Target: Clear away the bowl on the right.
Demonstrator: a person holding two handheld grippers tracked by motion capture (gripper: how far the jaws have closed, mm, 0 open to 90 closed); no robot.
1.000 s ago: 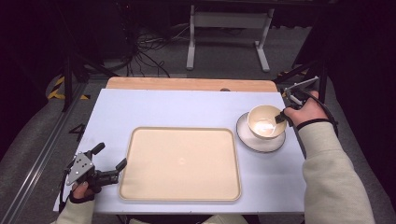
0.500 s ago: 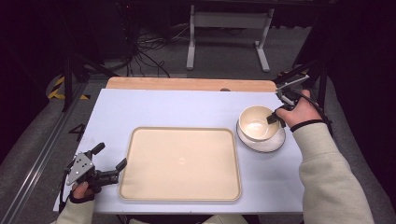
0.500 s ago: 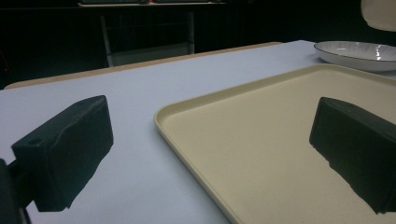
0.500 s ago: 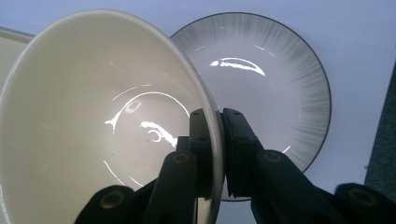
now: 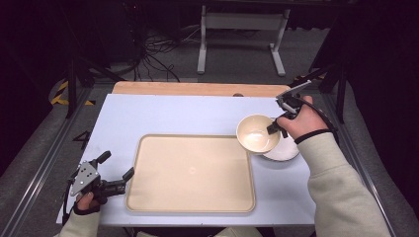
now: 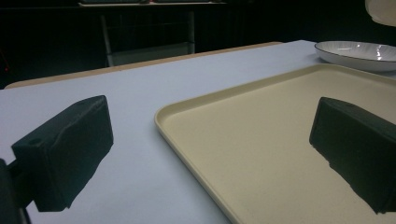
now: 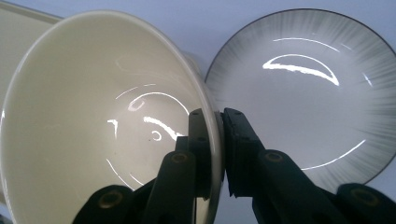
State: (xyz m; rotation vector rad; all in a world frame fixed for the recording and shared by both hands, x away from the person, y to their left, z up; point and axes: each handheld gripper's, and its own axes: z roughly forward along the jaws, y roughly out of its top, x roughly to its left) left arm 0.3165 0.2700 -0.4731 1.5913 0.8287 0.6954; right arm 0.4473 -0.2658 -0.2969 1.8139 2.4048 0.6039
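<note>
A cream bowl (image 5: 257,134) hangs tilted above the table, over the tray's right edge. My right gripper (image 5: 273,128) is shut on the bowl's rim (image 7: 212,140), one jaw inside and one outside. Under and right of it lies a white plate with a dark rim (image 5: 282,150) (image 7: 299,88), bare. A beige tray (image 5: 191,173) (image 6: 280,140) lies flat in the middle of the table with nothing on it. My left gripper (image 5: 116,172) rests open at the tray's near left corner; its jaws straddle the tray's edge in the left gripper view (image 6: 205,158).
The pale blue table top (image 5: 163,116) has a wooden strip (image 5: 197,89) along its far edge. Metal rails run down both sides. Cables and a white stand lie on the dark floor beyond.
My right gripper lifted the bowl off the plate and carried it left toward the tray, tilting it. The left gripper stayed put.
</note>
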